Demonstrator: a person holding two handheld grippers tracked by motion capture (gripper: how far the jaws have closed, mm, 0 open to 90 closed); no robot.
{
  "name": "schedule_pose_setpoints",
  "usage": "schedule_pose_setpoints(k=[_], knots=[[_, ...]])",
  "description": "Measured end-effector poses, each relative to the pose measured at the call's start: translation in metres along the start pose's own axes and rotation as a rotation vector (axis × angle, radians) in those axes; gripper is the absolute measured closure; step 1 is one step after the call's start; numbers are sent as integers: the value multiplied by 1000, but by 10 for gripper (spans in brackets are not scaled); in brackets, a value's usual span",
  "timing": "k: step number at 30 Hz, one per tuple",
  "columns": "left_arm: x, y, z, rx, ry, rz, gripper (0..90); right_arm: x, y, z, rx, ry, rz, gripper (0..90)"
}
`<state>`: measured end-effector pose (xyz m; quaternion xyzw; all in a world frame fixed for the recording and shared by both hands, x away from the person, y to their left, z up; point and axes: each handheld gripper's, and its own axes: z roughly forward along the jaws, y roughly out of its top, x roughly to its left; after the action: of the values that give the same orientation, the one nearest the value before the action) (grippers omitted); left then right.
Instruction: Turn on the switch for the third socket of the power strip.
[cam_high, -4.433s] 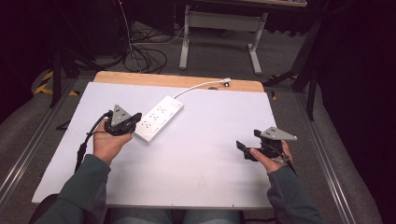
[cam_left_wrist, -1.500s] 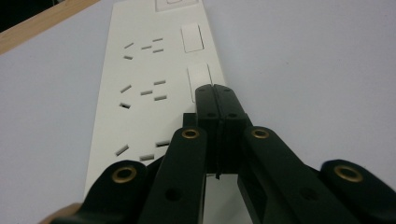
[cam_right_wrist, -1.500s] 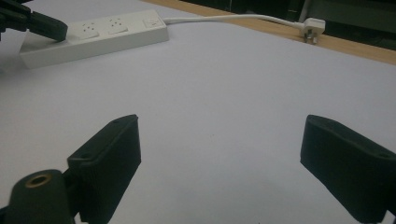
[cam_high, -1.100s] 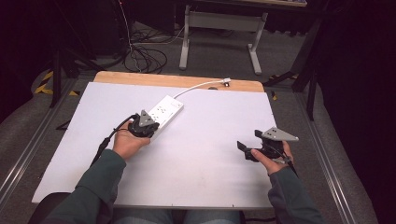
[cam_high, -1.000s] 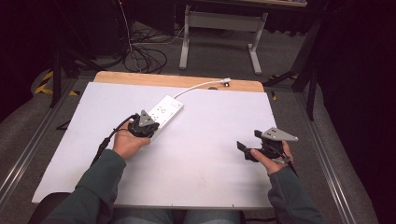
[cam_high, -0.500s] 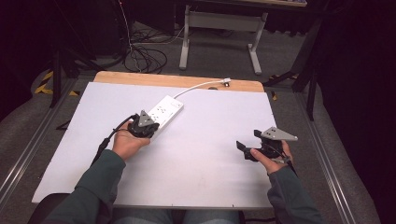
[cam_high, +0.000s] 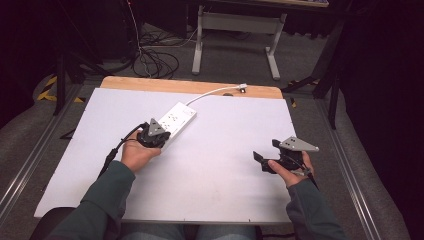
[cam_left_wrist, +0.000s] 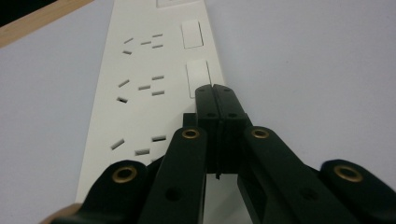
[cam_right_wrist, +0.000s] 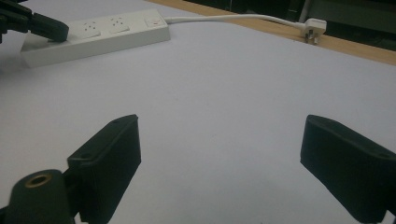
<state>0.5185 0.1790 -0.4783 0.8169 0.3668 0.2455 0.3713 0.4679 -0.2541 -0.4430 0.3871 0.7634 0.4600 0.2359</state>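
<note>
A white power strip (cam_high: 175, 120) (cam_left_wrist: 144, 88) (cam_right_wrist: 95, 35) lies on the white tabletop, its cord running to a plug (cam_high: 242, 87) (cam_right_wrist: 315, 25) at the far wooden edge. My left gripper (cam_high: 156, 137) (cam_left_wrist: 215, 93) is shut with nothing between its jaws, and its tips rest over the strip's near end, by a rocker switch (cam_left_wrist: 198, 77). It shows at the strip's end in the right gripper view as well, where the left gripper (cam_right_wrist: 35, 25) is seen from the side. My right gripper (cam_high: 261, 161) (cam_right_wrist: 219, 154) stands open over bare table at the right.
The white tabletop (cam_high: 215, 150) has a wooden strip (cam_high: 150, 84) along its far edge. Behind the table stand a desk frame (cam_high: 235, 35) and a tangle of cables (cam_high: 155, 55) on the floor.
Over the last seconds my left gripper moved right onto the strip's near end and has held there. The right gripper has stayed where it was.
</note>
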Motion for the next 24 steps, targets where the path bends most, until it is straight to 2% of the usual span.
schedule_pose_setpoints(k=[6, 11, 24], knots=[[-2, 3, -3, -34, -5, -10, 900, -1, 0, 0, -2, 0, 1, 125], [2, 5, -10, -63, 13, -24, 900, -1, 0, 0, -2, 1, 2, 125], [11, 8, -44, -153, 24, -76, 900, 0, 1, 2, 2, 4, -2, 126]])
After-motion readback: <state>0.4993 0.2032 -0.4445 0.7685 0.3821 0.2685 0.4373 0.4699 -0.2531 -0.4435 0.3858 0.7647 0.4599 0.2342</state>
